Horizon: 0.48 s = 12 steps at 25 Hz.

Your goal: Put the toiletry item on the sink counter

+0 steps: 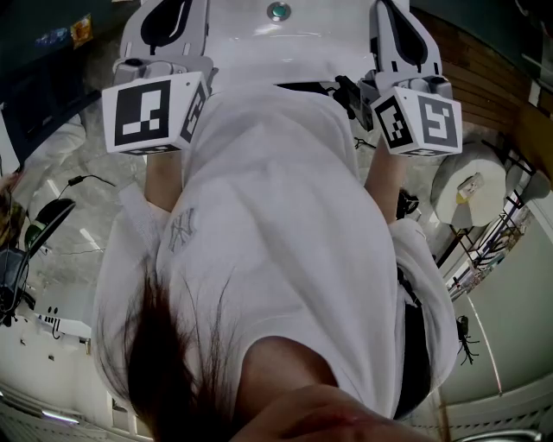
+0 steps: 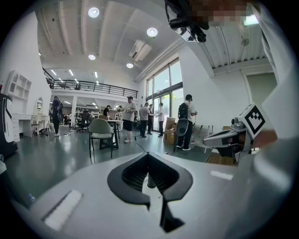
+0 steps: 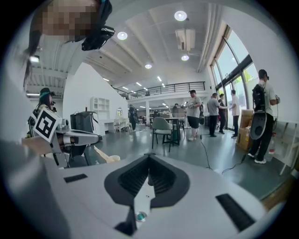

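NY-marked shirt [image 1: 285, 216] between left gripper [image 1: 166, 22], right gripper [image 1: 399, 34]

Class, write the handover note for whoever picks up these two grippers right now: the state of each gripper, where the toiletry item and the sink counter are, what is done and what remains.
Left gripper: shut, nothing between the jaws, pointing out into the hall.
Right gripper: shut and empty too.
Both are held up in front of the person's white shirt.
Toiletry item: not in any view.
Sink counter: a white surface lies below the grippers; I cannot tell whether it is the counter.
Done: nothing that shows.
Left: find the item, grip it, set it on the counter.
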Available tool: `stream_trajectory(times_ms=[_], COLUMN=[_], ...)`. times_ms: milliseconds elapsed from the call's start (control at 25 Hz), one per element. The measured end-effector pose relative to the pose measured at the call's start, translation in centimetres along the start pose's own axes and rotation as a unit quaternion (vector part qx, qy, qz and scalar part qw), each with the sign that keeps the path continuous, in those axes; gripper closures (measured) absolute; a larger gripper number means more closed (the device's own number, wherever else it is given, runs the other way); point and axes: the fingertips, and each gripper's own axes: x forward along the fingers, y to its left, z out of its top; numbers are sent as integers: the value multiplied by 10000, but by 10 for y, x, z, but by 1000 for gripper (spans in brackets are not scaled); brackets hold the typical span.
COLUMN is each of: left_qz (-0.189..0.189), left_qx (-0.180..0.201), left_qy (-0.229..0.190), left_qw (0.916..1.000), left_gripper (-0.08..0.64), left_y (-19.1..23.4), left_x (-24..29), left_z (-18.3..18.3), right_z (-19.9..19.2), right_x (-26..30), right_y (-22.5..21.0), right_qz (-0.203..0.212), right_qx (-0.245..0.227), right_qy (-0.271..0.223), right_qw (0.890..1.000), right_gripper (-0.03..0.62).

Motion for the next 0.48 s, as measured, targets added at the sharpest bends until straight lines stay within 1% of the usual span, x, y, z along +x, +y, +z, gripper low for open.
stream_trajectory(times_ms=[160,480], left_qz=[74,99], left_qx=[-49,-43], left_qy=[20,21], left_qw=[10000,9999], left_gripper=[551,551], left_y=[2,1], left_x=[1,-1], left_z=[-1,1], right_z=[0,4], right_x=[1,0], right_y=[-2,-2], right_qz=[10,53], right_qx=[29,16], right_qy=[21,-20], right_qw=[10000,10000], right_gripper=[581,583])
